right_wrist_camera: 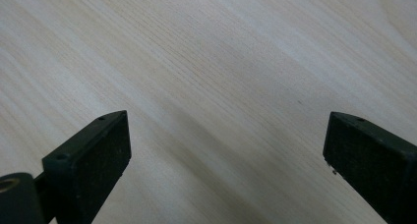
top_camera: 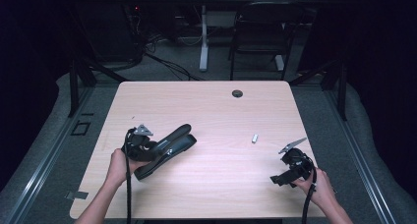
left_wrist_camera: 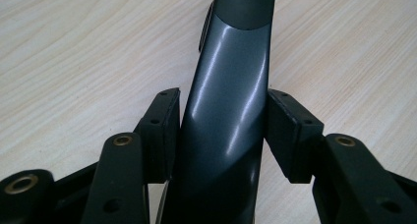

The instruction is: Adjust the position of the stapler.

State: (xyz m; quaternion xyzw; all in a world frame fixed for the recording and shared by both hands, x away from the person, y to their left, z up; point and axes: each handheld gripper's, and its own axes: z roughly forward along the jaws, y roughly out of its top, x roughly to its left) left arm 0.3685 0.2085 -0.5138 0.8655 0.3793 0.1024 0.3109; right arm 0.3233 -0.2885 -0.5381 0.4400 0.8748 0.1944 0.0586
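A black, glossy stapler (top_camera: 178, 137) lies slanted on the left half of the wooden table (top_camera: 211, 106). My left gripper (top_camera: 156, 153) has come in from its near end. In the left gripper view the stapler's dark grey body (left_wrist_camera: 235, 57) runs up between the jaws, and both pads (left_wrist_camera: 166, 121) lie against its sides, so my left gripper (left_wrist_camera: 223, 117) is shut on it. My right gripper (top_camera: 278, 179) rests near the table's right front corner. Its jaws stand wide apart, and my right gripper (right_wrist_camera: 226, 153) has only bare wood between them.
A small silver piece (top_camera: 254, 138) lies on the table right of centre, between the two grippers. A round cable hole (top_camera: 237, 93) sits near the far edge. Beyond the table stand a black chair (top_camera: 260, 32) and a white desk leg (top_camera: 203, 37).
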